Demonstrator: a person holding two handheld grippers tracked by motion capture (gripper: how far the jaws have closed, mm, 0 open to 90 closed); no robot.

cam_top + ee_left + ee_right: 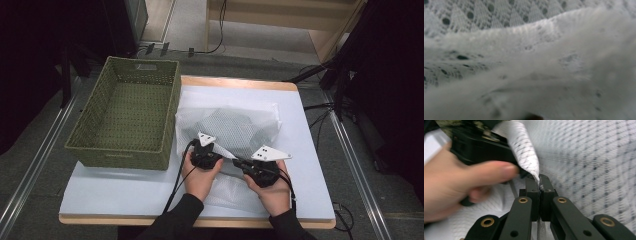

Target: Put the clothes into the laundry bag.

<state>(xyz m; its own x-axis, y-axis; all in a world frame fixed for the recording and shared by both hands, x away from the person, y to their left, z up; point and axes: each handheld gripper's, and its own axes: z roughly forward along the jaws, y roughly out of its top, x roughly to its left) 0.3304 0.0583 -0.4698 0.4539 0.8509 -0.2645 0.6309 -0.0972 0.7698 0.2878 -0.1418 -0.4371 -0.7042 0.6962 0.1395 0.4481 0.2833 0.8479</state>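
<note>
Fingers [534,195] of right gripper [539,185] pressed together on a twisted edge of white mesh fabric [235,125]; state of left gripper [205,152] fingers not determinable, its own view taken up by blurred cloth.

Fabric judged light, limp and perforated, probably a netted bag: no stiffness, liable to sag, bunch and snag on jaw corners; low slip risk once pinched. Spread on the white tabletop [305,150], just right of the green woven basket [125,115]. Best held at a hem or corner, as at present, with a second hold well apart along the same edge. Both grippers close together at the near edge. Person's left hand [456,187] wrapped round the left gripper body.
</note>
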